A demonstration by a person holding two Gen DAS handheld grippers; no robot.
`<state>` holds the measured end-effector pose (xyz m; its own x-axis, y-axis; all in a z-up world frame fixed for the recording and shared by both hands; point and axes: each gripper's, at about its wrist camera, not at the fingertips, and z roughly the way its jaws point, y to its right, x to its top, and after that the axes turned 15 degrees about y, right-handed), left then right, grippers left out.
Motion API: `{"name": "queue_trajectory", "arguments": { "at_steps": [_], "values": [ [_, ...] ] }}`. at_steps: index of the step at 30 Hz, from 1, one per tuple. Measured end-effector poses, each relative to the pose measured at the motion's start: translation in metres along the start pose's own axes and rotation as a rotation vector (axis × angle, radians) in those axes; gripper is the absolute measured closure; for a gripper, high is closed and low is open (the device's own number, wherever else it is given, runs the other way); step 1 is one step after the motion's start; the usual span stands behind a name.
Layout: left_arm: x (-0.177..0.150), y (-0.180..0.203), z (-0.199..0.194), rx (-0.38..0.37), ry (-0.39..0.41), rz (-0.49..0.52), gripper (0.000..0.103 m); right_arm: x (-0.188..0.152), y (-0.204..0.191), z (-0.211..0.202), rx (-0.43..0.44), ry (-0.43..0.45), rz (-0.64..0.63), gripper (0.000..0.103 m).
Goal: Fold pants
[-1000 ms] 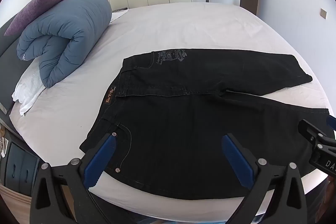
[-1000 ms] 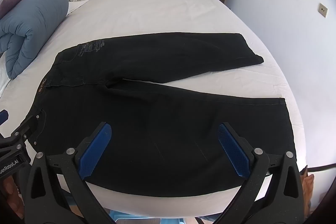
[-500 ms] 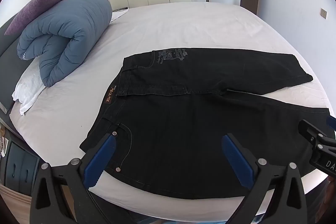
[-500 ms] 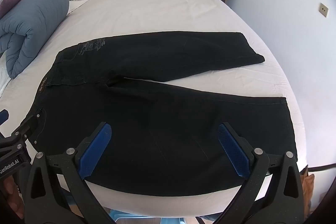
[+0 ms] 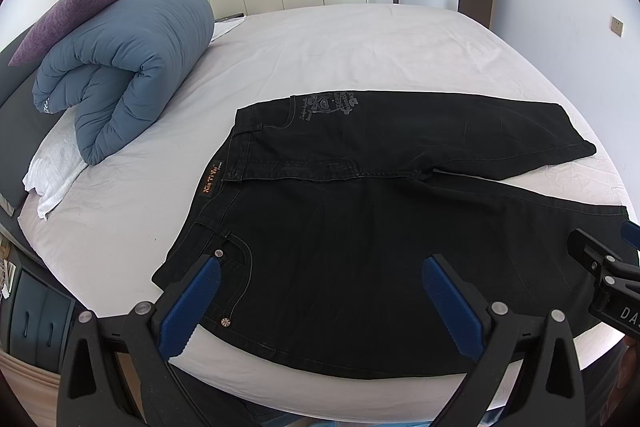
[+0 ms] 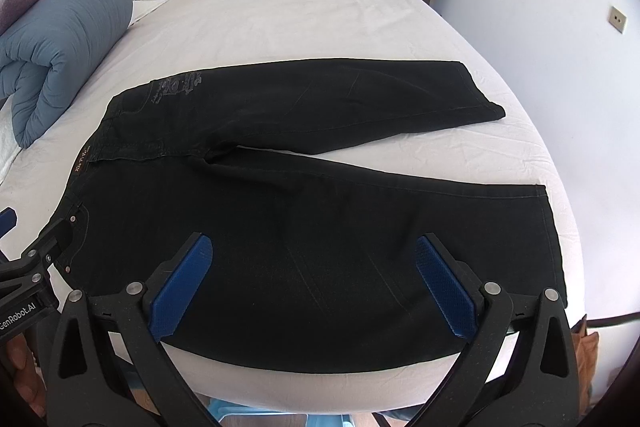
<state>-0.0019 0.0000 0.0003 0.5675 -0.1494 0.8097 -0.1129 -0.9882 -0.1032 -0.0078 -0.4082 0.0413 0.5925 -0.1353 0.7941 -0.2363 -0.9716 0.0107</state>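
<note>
At the far left of the white bed [image 5: 360, 43], a rolled blue duvet [image 5: 120, 67] lies well apart from the pants [image 5: 380, 227], with a purple cushion [image 5: 72, 11] on top of it. The black pants lie flat and unfolded near the bed's front edge, waistband to the left, the two legs spreading rightward in a narrow V. The left gripper [image 5: 320, 307] hovers over the waist end by the front pocket, its blue-padded fingers [image 5: 188, 311] spread wide with nothing between them. The right gripper [image 6: 316, 287] hovers above the nearer leg, likewise spread wide and empty; that leg's hem lies just to its right.
</note>
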Motion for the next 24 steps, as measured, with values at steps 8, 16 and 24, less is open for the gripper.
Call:
{"name": "queue_trajectory", "arguments": {
  "at_steps": [8,16,24],
  "values": [
    [-0.0019,-0.0015,-0.0008,0.000,0.000,-0.002,0.000,0.0001,0.0007,0.0003,0.001,-0.002,0.000,0.000],
    [-0.0036,-0.0038,-0.0007,-0.002,-0.003,-0.004,0.000,-0.0016,-0.0014,0.0020,0.002,-0.004,-0.001,0.000],
    [-0.0041,-0.0058,0.0004,-0.003,-0.004,-0.006,0.000,-0.0014,-0.0011,0.0019,0.003,-0.005,-0.001,0.000]
  ]
}}
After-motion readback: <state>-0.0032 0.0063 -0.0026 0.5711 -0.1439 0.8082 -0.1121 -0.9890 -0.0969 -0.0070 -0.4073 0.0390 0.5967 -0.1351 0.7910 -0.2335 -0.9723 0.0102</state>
